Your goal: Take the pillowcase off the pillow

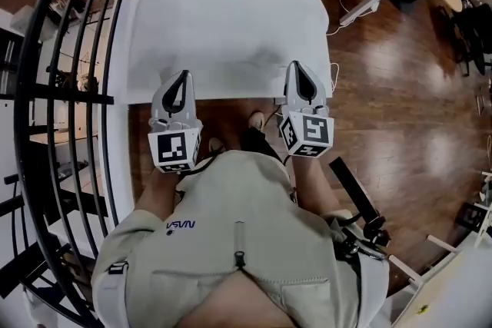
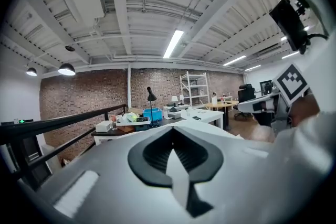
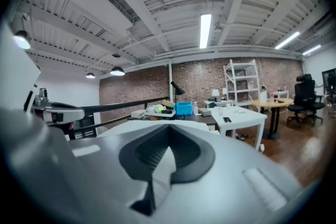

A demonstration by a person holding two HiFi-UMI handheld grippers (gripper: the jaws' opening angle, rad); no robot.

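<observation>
Both hands are on the near edge of the white rectangular fabric pillowcase [image 1: 223, 19]. It lies flat across the white rectangular desk [image 1: 133, 50]; I take it the pillow is inside, since none shows separately from above. My left grey-and-white gripper with the marker cube [image 1: 183, 77] sits towards the near left corner; the matching right gripper [image 1: 299, 67] sits towards the near right.

Looking along the left gripper [image 2: 172, 136], the jaws are together, with a sliver of white cloth [image 2: 177, 178] nipped between the dark ribbed pads [image 2: 155, 153]. It's the same on the right gripper [image 3: 169, 134]: jaws closed on a narrow white fold [image 3: 160, 170]. Both point almost level, out over the cloth towards the brick wall.

One grip on each side makes sense to me; it keeps the hem spread and the pull even, so the case should slide rather than bunch up.

I'd call this the start of the strip, with the case not yet off. Next comes a steady draw towards me. The worry is that nothing pins the pillow, so it may drag along with the case; thin cloth can also slip from such a small bite.
</observation>
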